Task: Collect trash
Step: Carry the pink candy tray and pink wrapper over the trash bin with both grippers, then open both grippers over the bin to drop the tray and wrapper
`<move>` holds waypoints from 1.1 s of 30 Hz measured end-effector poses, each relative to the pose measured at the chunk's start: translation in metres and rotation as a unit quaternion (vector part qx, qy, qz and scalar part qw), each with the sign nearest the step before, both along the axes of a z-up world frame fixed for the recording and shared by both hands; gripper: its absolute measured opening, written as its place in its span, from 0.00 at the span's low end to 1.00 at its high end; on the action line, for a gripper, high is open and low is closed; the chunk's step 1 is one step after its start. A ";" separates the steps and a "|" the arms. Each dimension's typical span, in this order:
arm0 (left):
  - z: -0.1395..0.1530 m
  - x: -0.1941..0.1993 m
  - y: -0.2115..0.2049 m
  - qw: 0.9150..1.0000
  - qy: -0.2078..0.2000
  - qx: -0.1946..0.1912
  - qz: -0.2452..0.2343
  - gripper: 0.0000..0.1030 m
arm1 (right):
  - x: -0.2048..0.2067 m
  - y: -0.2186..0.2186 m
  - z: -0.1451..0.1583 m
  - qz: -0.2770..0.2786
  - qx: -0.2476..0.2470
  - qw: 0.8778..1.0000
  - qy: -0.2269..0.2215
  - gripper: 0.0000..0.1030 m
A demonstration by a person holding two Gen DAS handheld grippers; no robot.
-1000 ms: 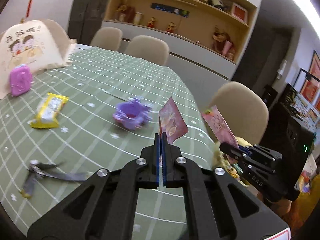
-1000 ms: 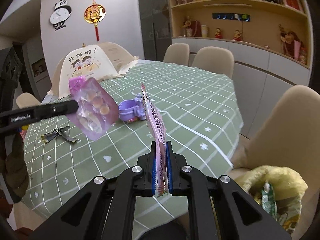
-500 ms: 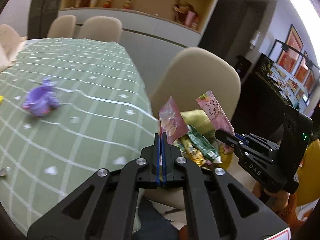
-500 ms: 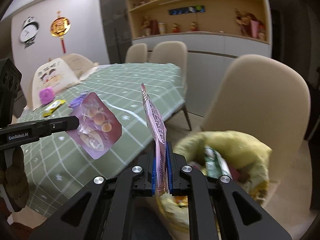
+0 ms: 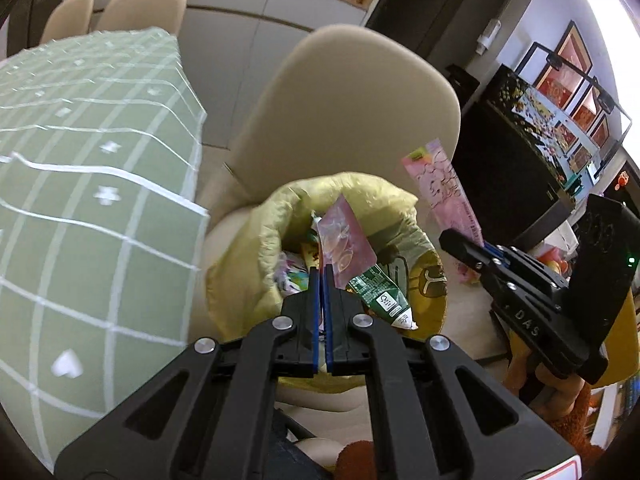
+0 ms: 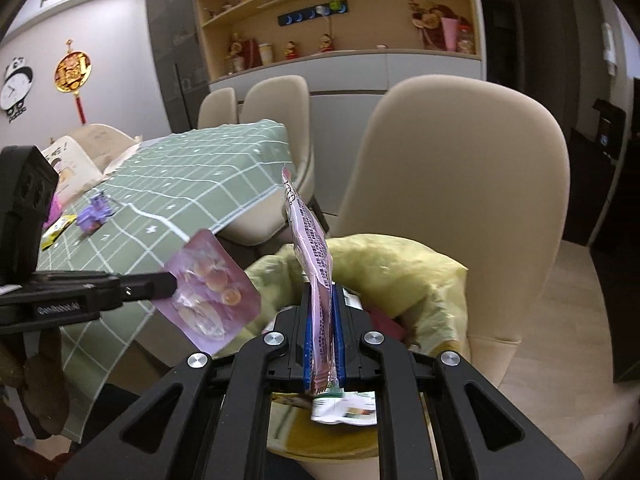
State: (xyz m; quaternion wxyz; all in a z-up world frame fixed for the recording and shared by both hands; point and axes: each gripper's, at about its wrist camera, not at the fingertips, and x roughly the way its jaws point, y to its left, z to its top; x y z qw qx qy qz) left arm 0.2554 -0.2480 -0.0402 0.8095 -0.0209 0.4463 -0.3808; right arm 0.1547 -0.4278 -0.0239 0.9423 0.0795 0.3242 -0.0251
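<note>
My left gripper [image 5: 321, 276] is shut on a pink snack wrapper [image 5: 345, 240] and holds it over the open mouth of a yellow trash bag [image 5: 276, 216] that sits on a beige chair seat. The wrapper also shows in the right wrist view [image 6: 210, 288]. My right gripper [image 6: 322, 304] is shut on a long pink wrapper [image 6: 310, 240] just above the same bag [image 6: 404, 260]. It appears in the left wrist view [image 5: 464, 240] with its wrapper [image 5: 442, 188] to the right of the bag. Several wrappers, one green [image 5: 378, 292], lie inside the bag.
The beige chair back [image 5: 348, 116] rises behind the bag. The green checked table [image 5: 88, 184] is to the left, its edge close to the bag. A purple toy [image 6: 94, 214] and a yellow wrapper [image 6: 58, 232] lie on the table. More chairs and a shelf wall stand behind.
Both grippers swung right from over the table to above the trash bag on the chair, each still holding its wrapper. The bag has come close under the fingers.
</note>
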 end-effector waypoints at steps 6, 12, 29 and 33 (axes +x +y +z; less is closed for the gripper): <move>-0.023 0.007 -0.032 1.000 0.022 0.009 -0.020 0.01 | 0.002 -0.013 -0.010 -0.013 0.003 1.000 0.013 0.10; -0.043 0.012 -0.053 0.999 0.031 0.030 -0.030 0.16 | 0.004 -0.020 -0.019 -0.021 0.008 0.999 0.025 0.10; -0.020 0.001 -0.010 0.998 -0.031 0.045 0.017 0.47 | 0.053 0.008 -0.081 0.008 -0.024 0.989 0.143 0.10; -0.007 -0.008 0.010 0.998 -0.052 0.037 0.022 0.50 | 0.059 0.011 -0.088 0.010 -0.025 0.986 0.165 0.10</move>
